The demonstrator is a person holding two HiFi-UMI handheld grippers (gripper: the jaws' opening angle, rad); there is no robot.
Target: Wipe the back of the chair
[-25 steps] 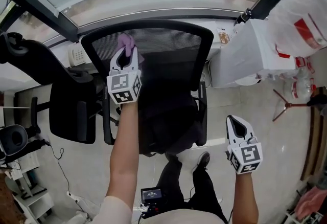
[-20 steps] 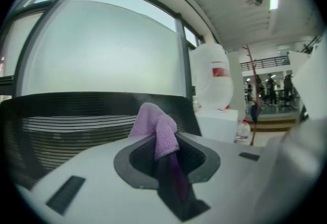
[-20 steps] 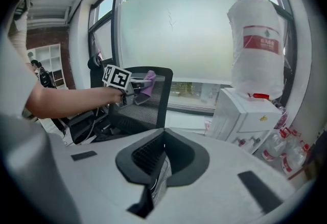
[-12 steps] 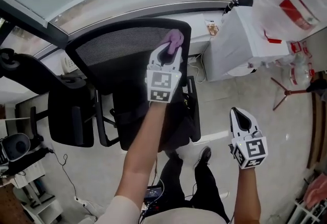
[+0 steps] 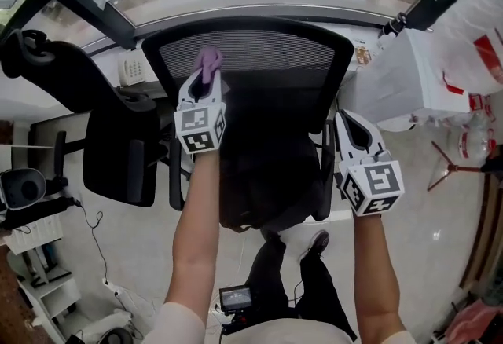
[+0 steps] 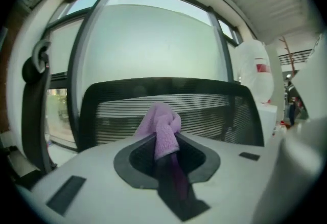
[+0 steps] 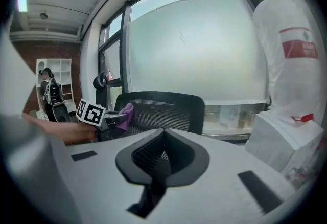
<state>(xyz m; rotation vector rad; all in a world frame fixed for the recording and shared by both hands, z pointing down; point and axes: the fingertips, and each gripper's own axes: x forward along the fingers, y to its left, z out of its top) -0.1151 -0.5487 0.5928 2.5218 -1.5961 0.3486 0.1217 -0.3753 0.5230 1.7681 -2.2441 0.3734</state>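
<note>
A black mesh office chair back (image 5: 259, 52) curves across the top middle of the head view. My left gripper (image 5: 206, 77) is shut on a purple cloth (image 5: 209, 61) and presses it against the left part of the mesh. The cloth (image 6: 162, 128) bulges out between the jaws in the left gripper view, with the chair back (image 6: 214, 110) right behind it. My right gripper (image 5: 351, 130) sits by the chair's right side, shut with nothing in it. In the right gripper view the chair back (image 7: 163, 108), the cloth (image 7: 126, 114) and the left gripper (image 7: 118, 118) show to the left.
A second black chair (image 5: 110, 154) stands close on the left. A white box (image 5: 401, 87) and a white plastic bag (image 5: 479, 44) stand to the right. A curved window sill (image 5: 236, 12) runs behind the chair. The person's legs and feet (image 5: 291, 272) are below, on a tiled floor.
The left gripper has swept the purple cloth from the right end of the chair back to its left part. The right gripper has moved up, next to the chair's right side.
</note>
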